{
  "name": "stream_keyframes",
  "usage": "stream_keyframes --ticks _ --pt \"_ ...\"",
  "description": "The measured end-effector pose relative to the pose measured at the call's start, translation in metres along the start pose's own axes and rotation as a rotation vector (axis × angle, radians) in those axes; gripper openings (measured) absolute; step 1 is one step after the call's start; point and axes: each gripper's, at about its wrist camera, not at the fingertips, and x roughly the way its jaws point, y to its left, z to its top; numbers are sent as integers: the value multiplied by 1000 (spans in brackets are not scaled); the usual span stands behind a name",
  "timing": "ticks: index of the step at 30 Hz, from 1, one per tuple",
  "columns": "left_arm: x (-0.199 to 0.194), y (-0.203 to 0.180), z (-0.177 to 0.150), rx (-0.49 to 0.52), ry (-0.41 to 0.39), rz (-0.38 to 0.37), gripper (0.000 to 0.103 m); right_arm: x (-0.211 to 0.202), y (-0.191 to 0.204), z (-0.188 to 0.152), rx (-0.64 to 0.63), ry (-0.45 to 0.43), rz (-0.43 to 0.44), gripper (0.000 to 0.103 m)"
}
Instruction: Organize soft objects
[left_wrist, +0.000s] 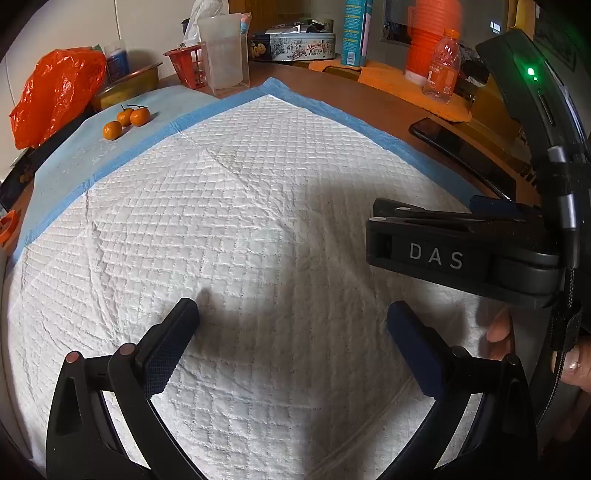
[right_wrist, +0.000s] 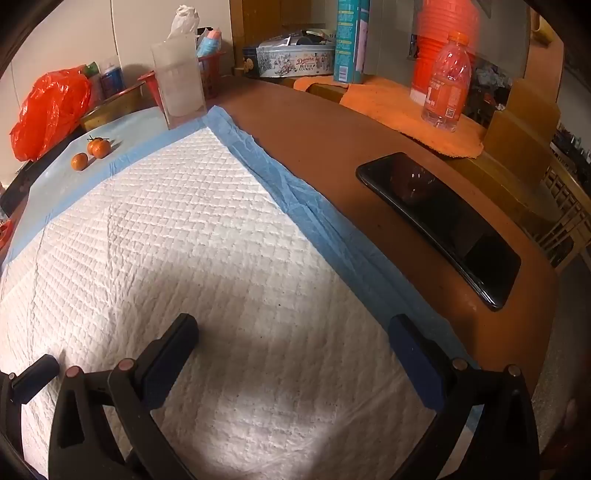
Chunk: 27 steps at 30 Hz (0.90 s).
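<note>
both grippers' fingers spread over pad (right_wrist: 177, 236), phone (right_wrist: 443, 225) beside blue edge.

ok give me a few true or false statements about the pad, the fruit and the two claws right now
1. Both claws hold nothing. True: the left claw and the right claw are open over the white quilted pad.
2. Three small oranges sit at the pad's far left. True.
3. The black phone lies on the pad. False: it lies on the brown table, right of the pad.
4. The orange drink bottle lies on its side. False: it stands upright.
</note>
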Motion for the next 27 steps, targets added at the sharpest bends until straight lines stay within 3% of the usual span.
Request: stream_keyframes --ticks 27 --pt "0 0 0 0 0 0 103 0 0 0 0 -7 0 103"
